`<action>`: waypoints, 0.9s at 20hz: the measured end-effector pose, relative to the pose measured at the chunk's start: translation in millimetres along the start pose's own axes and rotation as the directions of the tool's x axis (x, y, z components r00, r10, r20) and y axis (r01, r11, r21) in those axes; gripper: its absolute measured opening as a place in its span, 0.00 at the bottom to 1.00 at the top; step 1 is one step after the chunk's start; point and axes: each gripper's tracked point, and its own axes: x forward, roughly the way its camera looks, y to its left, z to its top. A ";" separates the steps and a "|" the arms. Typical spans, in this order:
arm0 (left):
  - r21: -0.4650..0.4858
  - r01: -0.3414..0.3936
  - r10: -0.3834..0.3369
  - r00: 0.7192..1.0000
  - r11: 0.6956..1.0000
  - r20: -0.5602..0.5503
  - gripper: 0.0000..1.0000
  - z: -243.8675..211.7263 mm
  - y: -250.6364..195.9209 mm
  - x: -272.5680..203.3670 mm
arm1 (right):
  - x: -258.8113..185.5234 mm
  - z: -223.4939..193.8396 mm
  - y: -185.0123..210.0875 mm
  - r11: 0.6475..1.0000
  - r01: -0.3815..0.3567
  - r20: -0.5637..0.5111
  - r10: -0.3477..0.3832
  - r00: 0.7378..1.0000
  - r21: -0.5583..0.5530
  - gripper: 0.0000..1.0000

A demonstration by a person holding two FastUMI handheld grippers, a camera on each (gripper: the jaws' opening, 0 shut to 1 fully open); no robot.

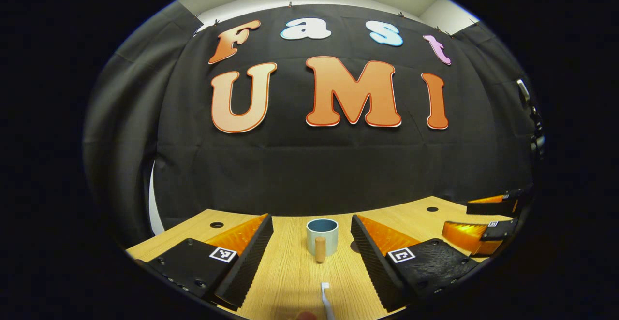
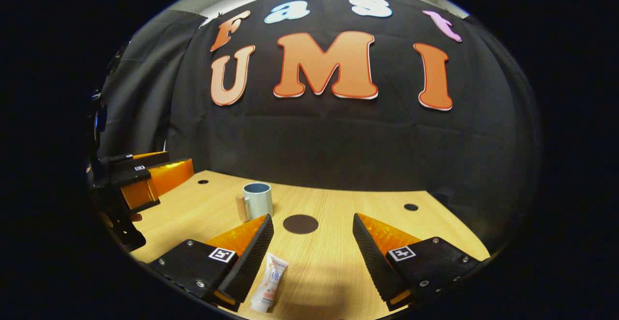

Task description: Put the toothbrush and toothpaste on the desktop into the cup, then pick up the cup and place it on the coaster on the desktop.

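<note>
Both grippers are hovering wide open, holding nothing: the left gripper [image 1: 312,242] facing the cup [image 1: 322,236] and toothbrush [image 1: 327,298], the right gripper [image 2: 313,242] beside the toothpaste [image 2: 271,282].

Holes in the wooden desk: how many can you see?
2. In the right gripper view, one hole sits at the desk's far left, behind the cup; the other hole at the far right. Others may be hidden.

In the right gripper view, the cup [image 2: 257,199] stands left of the coaster [image 2: 300,224], toothpaste [image 2: 270,283] nearer.
</note>
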 end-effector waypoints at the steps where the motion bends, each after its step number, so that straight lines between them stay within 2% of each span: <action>1: 0.001 -0.002 0.002 1.000 1.000 -0.009 0.97 -2.8 2.1 -1.0 | 2.0 -8.5 4.5 1.000 -0.010 -0.027 0.010 1.000 0.003 0.99; 6: 0.004 0.000 0.000 0.999 1.000 -0.054 0.97 -21.4 5.8 -4.4 | 6.5 -32.2 17.4 0.999 -0.036 -0.105 0.036 0.994 -0.003 0.98; 10: -0.003 0.018 -0.018 0.989 1.000 -0.145 0.97 -53.5 0.2 -6.6 | 8.3 -48.4 20.6 0.999 -0.036 -0.150 0.035 0.988 -0.005 0.97; 18: 0.007 0.030 -0.025 0.932 1.000 -0.362 0.98 -130.0 -10.4 -10.8 | 13.4 -100.9 40.6 0.997 -0.082 -0.301 0.076 0.951 -0.006 0.97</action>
